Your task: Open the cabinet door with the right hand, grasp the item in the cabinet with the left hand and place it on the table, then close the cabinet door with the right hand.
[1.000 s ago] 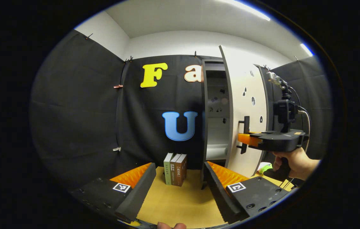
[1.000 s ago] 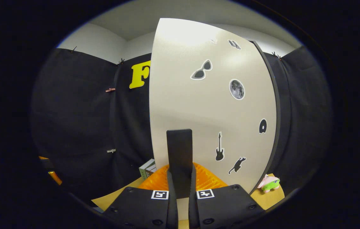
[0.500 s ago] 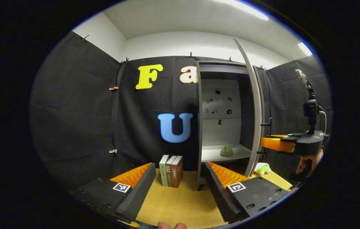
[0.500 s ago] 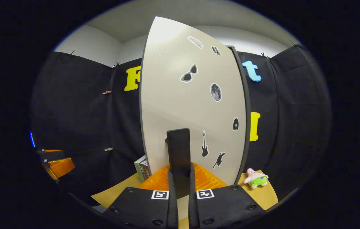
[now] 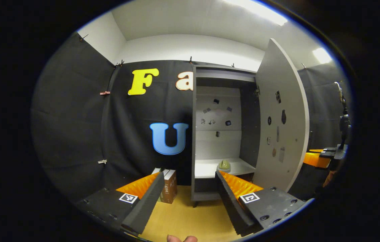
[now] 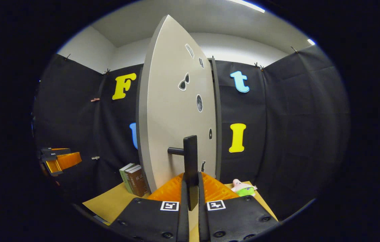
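Left gripper view: the cabinet (image 5: 223, 134) stands on the bench (image 5: 190, 218) against the booth wall, its interior exposed, with the cabinet door (image 5: 280, 124) swung wide to the right so that its inner face shows, several small stickers on it. A row of books (image 5: 168, 181) stands upright on the bench just left of the cabinet. My left gripper (image 5: 188, 193) is released, fingers well apart and holding nothing, in front of the cabinet opening. My right gripper (image 5: 317, 158) shows at the far right, beyond the door's free edge. The item (image 5: 224, 165), a small green object, rests on the lower cabinet shelf (image 5: 206, 168), near its front and towards the right side. Right gripper view: the door's outer face (image 6: 176, 117) carries stickers, and my right gripper (image 6: 190, 188) is clenched on the dark upright door handle (image 6: 190, 154), both fingers pressing it. The left gripper (image 6: 60, 161) appears at the far left. A small pink and green plush toy (image 6: 243, 188) lies on the bench to the right of the door.
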A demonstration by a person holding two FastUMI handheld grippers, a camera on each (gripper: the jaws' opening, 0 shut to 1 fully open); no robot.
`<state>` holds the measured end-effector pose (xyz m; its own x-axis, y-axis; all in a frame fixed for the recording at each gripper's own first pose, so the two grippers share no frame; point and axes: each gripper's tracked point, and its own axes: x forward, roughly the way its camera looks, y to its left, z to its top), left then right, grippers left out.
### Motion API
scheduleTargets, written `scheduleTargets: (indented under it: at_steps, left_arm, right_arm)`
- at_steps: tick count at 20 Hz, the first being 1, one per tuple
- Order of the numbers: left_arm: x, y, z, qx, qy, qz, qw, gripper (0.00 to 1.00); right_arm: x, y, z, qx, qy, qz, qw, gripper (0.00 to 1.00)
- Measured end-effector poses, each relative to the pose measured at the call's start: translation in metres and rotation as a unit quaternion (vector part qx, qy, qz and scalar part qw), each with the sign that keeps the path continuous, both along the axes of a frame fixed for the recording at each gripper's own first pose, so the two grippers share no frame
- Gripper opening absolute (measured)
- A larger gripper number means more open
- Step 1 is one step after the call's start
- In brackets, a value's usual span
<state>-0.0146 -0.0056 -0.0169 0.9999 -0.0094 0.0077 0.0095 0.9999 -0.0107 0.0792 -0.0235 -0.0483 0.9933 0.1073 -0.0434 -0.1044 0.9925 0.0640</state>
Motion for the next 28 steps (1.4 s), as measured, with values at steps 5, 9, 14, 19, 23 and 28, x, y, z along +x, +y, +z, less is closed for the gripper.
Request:
scheduleTargets:
  at_steps: [5, 9, 14, 19, 23, 28]
  left_arm:
    - [0.014, -0.024, 0.005, -0.006, 0.000, -0.023, 1.000, 0.95]
    - [0.025, -0.036, 0.010, -0.001, -0.001, -0.024, 1.000, 0.95]
    - [0.035, -0.055, 0.025, -0.001, -0.007, -0.030, 1.000, 0.95]
    - [0.047, -0.075, 0.027, 0.004, -0.005, -0.041, 0.999, 0.94]
    - [0.068, -0.094, 0.030, 0.016, -0.003, -0.063, 0.998, 0.92]
    - [0.101, -0.126, 0.030, 0.023, 0.011, -0.117, 0.993, 0.92]
  right_arm:
    - [-0.008, -0.057, 0.002, 0.025, 0.002, -0.032, 0.999, 0.15]
    - [-0.010, -0.096, 0.002, 0.011, -0.005, -0.059, 0.998, 0.10]
    - [-0.018, -0.099, 0.007, 0.030, -0.008, -0.032, 0.999, 0.10]
    - [-0.028, -0.107, 0.018, 0.044, -0.022, -0.033, 0.998, 0.11]
    - [-0.039, -0.143, 0.023, 0.037, -0.040, -0.077, 0.996, 0.19]
    - [-0.052, -0.203, 0.015, 0.044, -0.053, -0.159, 0.985, 0.99]
